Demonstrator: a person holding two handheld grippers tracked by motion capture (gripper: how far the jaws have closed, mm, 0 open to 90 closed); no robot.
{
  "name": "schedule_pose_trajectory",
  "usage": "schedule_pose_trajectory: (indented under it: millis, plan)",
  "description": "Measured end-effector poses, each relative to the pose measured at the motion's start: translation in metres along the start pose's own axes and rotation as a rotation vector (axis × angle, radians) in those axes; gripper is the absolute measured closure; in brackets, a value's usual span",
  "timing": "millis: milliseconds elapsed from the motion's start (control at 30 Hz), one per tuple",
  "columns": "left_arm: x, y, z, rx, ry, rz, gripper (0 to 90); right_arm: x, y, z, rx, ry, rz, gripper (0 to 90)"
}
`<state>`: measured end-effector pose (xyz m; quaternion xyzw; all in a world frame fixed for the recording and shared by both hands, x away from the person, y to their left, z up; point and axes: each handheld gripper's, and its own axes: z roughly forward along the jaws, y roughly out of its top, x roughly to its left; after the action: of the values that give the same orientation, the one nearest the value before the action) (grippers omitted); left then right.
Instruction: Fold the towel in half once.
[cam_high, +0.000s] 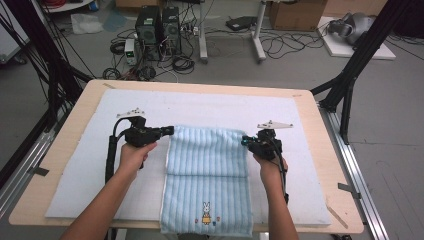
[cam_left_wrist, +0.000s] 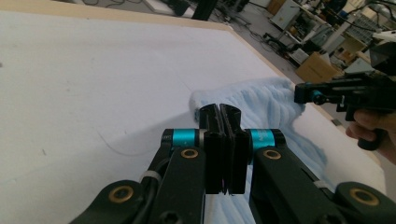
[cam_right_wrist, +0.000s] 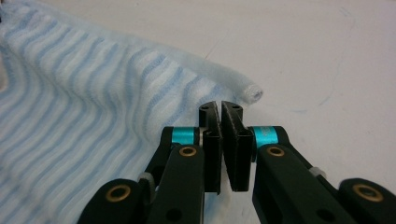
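Pinching the towel (cam_high: 207, 165) corners, both grippers' jaws sit closed (cloth between).

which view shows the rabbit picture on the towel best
The high view: the rabbit picture sits near the front hem of the blue striped towel, facing the camera. The left gripper view catches a bunched far corner of the towel; the right gripper view shows its stripes and rolled edge.

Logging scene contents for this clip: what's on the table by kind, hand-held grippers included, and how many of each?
Towel, light blue striped: 1
White mat under it: 1
Grippers, both shut on the towel's far corners: 2 (left gripper, right gripper)
Total: 4
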<state>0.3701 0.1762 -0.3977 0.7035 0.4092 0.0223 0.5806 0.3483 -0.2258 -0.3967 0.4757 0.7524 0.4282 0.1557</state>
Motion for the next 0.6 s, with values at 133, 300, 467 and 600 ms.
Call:
schedule_pose_trajectory:
  millis: [133,300,467,600]
  plan:
    - [-0.009,-0.007,-0.014,-0.015,-0.034,0.003,88.1,0.003,-0.010,-0.019,-0.030,0.016,0.019,86.8]
    - [-0.018,-0.013,-0.025,-0.010,-0.056,0.008,88.1,0.011,-0.019,-0.037,-0.053,0.046,0.001,86.8]
    - [-0.030,-0.019,-0.035,-0.013,-0.086,0.027,88.0,0.024,-0.030,-0.057,-0.081,0.049,-0.025,86.8]
    - [-0.041,-0.031,-0.043,-0.001,-0.110,0.046,88.0,0.031,-0.040,-0.068,-0.085,0.048,-0.040,86.7]
